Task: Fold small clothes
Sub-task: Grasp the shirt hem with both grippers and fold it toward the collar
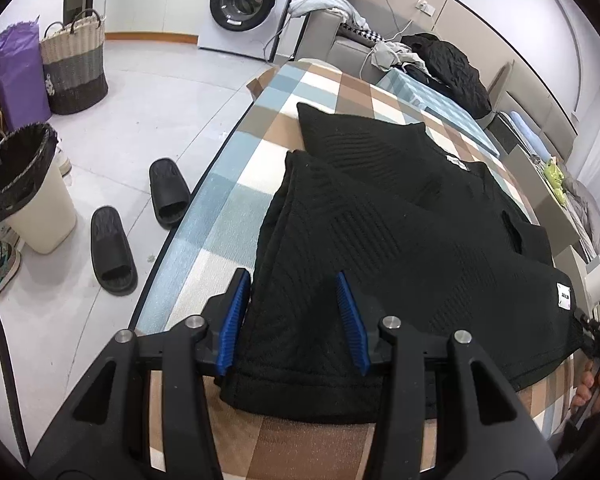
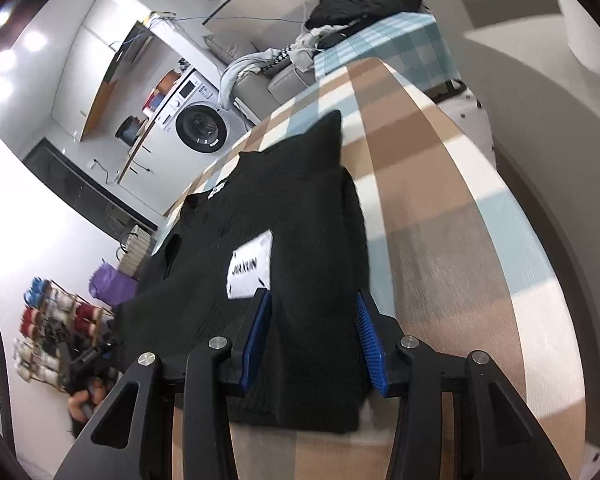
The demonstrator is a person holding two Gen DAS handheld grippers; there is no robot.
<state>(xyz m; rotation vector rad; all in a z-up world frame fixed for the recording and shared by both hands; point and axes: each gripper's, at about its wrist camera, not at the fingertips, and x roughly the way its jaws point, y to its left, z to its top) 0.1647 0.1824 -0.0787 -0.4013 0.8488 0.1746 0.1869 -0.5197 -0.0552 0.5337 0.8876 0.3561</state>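
My left tool (image 1: 294, 320) and right tool (image 2: 312, 340) straddle near hem corners of black top (image 1: 380, 216), jaws spread, not pinching; top lies flat on surface (image 1: 236, 216), ready for fold.

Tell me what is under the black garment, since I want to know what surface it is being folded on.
The black garment lies on a checked cloth of blue, brown and cream squares, which shows all around it. What the cloth covers, and the part directly beneath the garment, cannot be seen.

Grey tile floor (image 1: 148, 92) w/ washer (image 1: 246, 2), sofa (image 1: 340, 36).
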